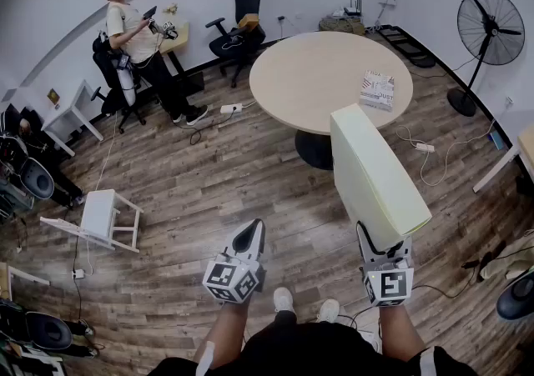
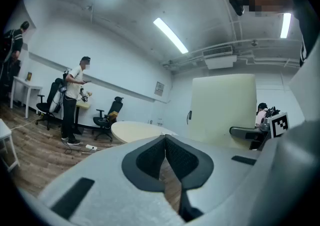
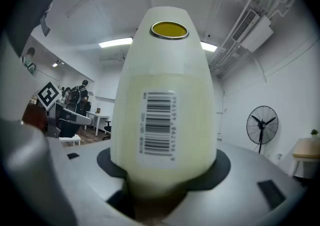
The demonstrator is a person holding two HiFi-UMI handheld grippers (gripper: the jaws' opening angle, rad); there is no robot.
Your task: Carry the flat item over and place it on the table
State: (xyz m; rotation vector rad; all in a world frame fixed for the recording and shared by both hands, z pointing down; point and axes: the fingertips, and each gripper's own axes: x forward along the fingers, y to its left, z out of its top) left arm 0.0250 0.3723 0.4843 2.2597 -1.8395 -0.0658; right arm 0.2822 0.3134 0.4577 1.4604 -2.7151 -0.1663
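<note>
head view: my right hand-held gripper [image 1: 384,248], forearm held forward, grasps the flat item [image 1: 374,172] by its near end, tilted up toward the round counter's [image 1: 300,74] near edge; my left hand-held gripper [image 1: 249,239] hangs clenched, empty.

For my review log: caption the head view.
Right tool grips a pale flat panel short of the round table; left tool shut, empty.
</note>
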